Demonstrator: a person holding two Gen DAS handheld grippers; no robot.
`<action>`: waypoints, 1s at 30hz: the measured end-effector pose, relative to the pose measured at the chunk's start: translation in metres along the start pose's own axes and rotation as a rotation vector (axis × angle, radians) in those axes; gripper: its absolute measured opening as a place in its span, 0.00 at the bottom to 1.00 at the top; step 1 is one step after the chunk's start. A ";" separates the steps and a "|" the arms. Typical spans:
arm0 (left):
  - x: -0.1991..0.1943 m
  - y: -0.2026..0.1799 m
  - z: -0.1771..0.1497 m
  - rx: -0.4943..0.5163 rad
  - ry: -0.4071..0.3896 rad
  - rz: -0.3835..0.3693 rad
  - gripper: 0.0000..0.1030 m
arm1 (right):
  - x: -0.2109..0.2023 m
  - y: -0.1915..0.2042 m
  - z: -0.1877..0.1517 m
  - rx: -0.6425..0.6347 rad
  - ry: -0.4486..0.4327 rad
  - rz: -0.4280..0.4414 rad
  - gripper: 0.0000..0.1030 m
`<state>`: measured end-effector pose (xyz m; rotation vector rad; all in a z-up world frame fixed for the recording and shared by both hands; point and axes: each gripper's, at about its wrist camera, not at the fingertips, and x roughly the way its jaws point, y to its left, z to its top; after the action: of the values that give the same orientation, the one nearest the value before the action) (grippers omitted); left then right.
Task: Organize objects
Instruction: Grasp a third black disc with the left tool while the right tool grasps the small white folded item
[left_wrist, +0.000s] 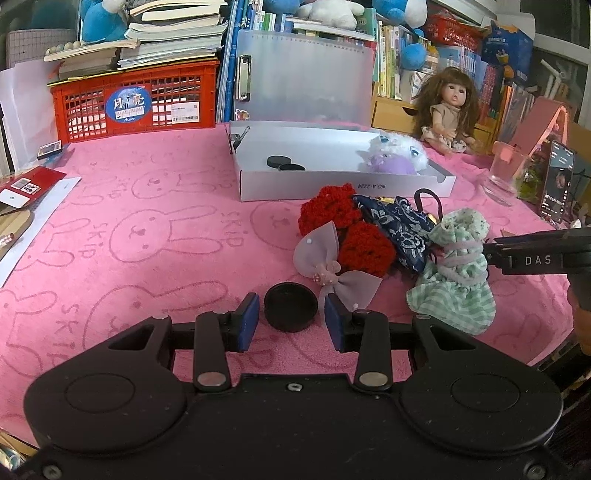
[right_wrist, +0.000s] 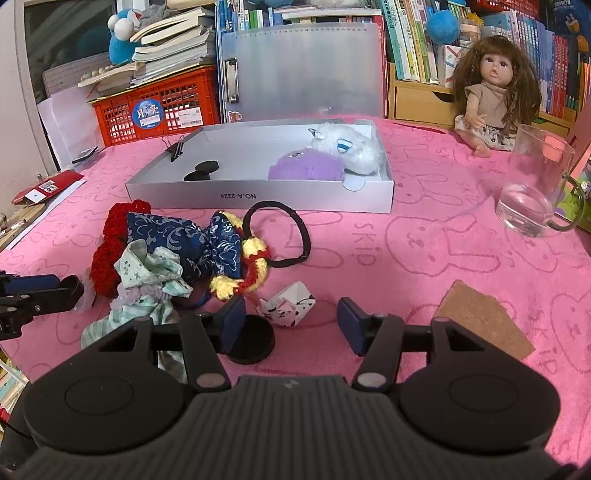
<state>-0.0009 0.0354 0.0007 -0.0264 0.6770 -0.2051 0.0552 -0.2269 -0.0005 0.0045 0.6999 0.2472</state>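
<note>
A black round disc (left_wrist: 290, 311) lies on the pink cloth between the open fingers of my left gripper (left_wrist: 290, 323), which do not touch it. It also shows in the right wrist view (right_wrist: 255, 341), beside the left finger of my open, empty right gripper (right_wrist: 291, 325). A folded paper piece (right_wrist: 287, 305) lies just ahead of the right gripper. A pile of hair accessories lies nearby: red knitted scrunchies (left_wrist: 345, 229), a blue patterned pouch (right_wrist: 184, 240), a green checked scrunchie (left_wrist: 456, 273), a mauve bow (left_wrist: 332, 266), a black hair band (right_wrist: 280, 232). The grey box (left_wrist: 347, 186) holds two black discs (left_wrist: 279, 161) and plush toys (right_wrist: 332, 158).
A doll (right_wrist: 487, 92) sits at the back right. A glass mug (right_wrist: 535, 188) stands at the right. A brown cork piece (right_wrist: 484, 325) lies near the right. A red crate (left_wrist: 136, 103) with books, a clipboard (left_wrist: 306, 74) and shelves of books stand behind.
</note>
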 end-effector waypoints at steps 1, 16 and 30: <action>0.001 0.000 0.000 -0.002 0.000 0.001 0.35 | 0.000 0.000 0.000 0.000 0.000 -0.001 0.62; 0.001 -0.001 -0.004 -0.007 -0.018 0.022 0.30 | 0.000 0.005 0.000 0.008 -0.023 -0.024 0.54; -0.003 0.003 0.003 -0.022 -0.039 0.028 0.29 | -0.007 0.002 0.001 0.024 -0.063 -0.058 0.31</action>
<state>-0.0009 0.0387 0.0048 -0.0421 0.6408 -0.1700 0.0506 -0.2260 0.0052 0.0143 0.6397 0.1820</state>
